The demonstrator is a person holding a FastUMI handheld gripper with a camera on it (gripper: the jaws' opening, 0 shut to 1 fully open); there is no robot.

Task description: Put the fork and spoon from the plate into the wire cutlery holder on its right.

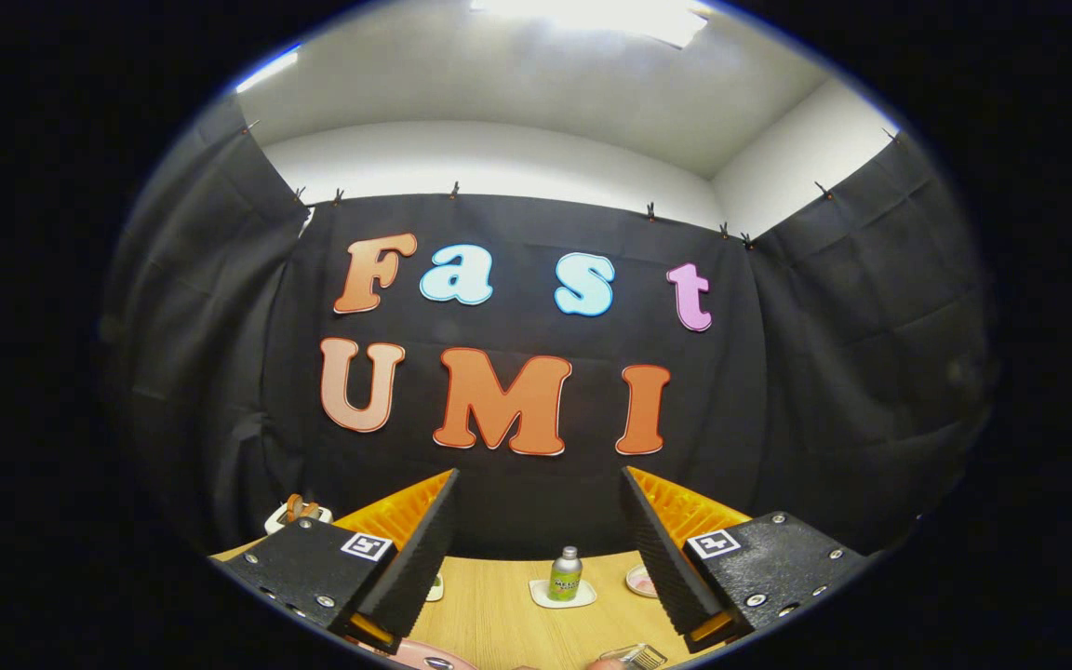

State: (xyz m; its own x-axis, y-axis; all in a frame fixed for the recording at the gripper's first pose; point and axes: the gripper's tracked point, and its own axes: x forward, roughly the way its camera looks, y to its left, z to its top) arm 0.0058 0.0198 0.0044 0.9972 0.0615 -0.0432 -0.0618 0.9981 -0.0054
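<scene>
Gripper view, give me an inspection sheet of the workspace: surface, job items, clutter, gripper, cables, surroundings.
Surface: light wooden table, seen between the fingers.
Job's things: edge of a pinkish plate with a bit of metal cutlery on it, just below the fingers; a wire holder partly seen to its right. Which piece of cutlery it is cannot be told.
Clutter: small bottle standing on a white coaster beyond the fingers; small pink dish beside it; white object with an orange part at the far edge of the table.
Grippers: hand-held gripper open, fingers wide apart, holding nothing.
Cables: nothing seen.
Surroundings: black cloth wall, white ceiling with a light.
</scene>
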